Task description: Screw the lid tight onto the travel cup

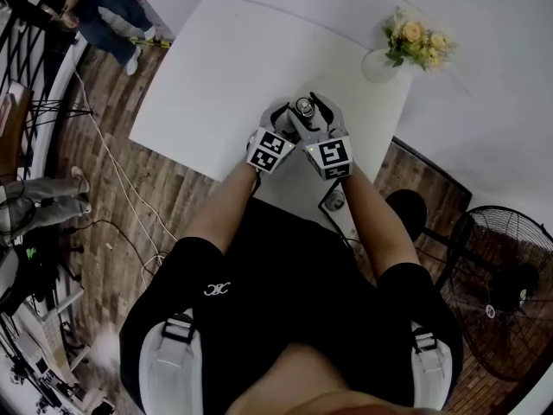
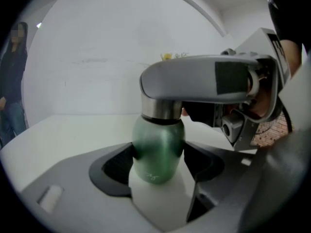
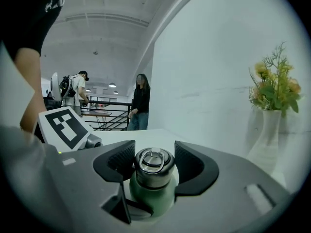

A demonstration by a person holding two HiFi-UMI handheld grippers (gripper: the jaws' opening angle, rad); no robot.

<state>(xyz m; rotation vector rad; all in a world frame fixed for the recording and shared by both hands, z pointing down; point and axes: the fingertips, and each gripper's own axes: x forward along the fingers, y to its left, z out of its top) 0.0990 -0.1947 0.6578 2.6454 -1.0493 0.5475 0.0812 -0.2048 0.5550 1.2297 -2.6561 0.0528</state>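
A green travel cup (image 2: pixel 158 144) stands upright on the white table (image 1: pixel 216 76), close to its near edge. My left gripper (image 2: pixel 159 166) is shut on the cup's green body, a black pad pressing on each side. The silver lid (image 3: pixel 153 161) with its ring handle sits on the cup's neck. My right gripper (image 3: pixel 154 168) is shut on the lid, with the pads against its sides. In the head view both grippers meet at the cup (image 1: pixel 303 106), the left gripper (image 1: pixel 285 118) coming from the left and the right gripper (image 1: pixel 318 115) from the right. In the left gripper view a grey right jaw hides the lid's top.
A white vase of yellow flowers (image 1: pixel 415 46) stands at the table's far right corner. A floor fan (image 1: pixel 505 292) is on the wooden floor to my right. People (image 1: pixel 112 15) stand beyond the table's left side by a railing. Cables run across the floor (image 1: pixel 121 197).
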